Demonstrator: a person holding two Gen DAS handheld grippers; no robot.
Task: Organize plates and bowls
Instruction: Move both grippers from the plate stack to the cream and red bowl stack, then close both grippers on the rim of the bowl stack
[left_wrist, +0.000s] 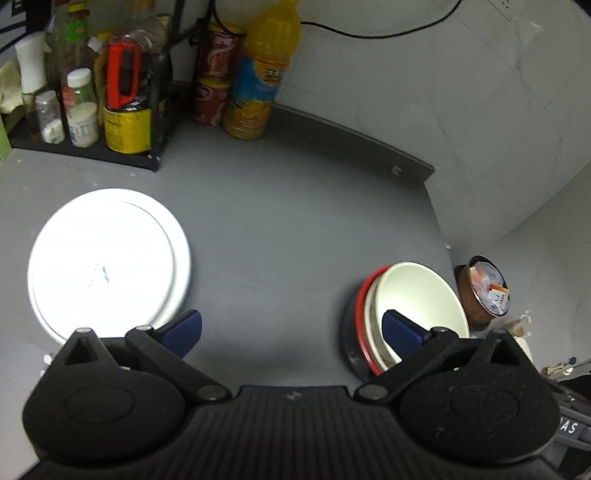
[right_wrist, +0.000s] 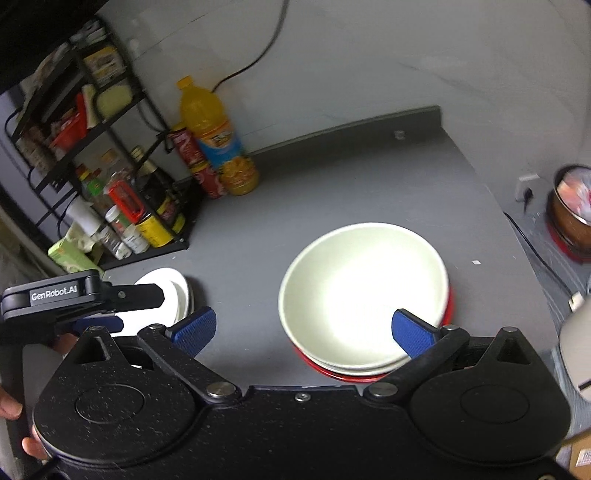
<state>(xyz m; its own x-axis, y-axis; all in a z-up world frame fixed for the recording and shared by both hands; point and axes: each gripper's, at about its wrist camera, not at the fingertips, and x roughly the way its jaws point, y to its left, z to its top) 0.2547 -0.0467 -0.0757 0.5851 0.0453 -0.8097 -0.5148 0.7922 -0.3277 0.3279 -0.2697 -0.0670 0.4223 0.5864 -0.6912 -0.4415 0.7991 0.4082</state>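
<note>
While both tools are hovering over the grey counter (left_wrist: 280, 229), the left gripper (left_wrist: 291, 330) is sitting w/ jaws wide apart, holding nothing, btwn the white plates (left_wrist: 107, 258) on its left and the bowl stack (left_wrist: 410, 314) on its right. Right gripper (right_wrist: 304, 330) is also gaping, empty, its right pad overlapping the near rim of the cream bowls (right_wrist: 364, 291), which are nesting on a red one. Juice bottle (right_wrist: 214, 136) & spice rack (right_wrist: 110, 192) are standing at the back by the wall.

plates (left_wrist: 107, 258) left | bowls (right_wrist: 364, 291) right | rack (right_wrist: 110, 177) behind plates
</note>
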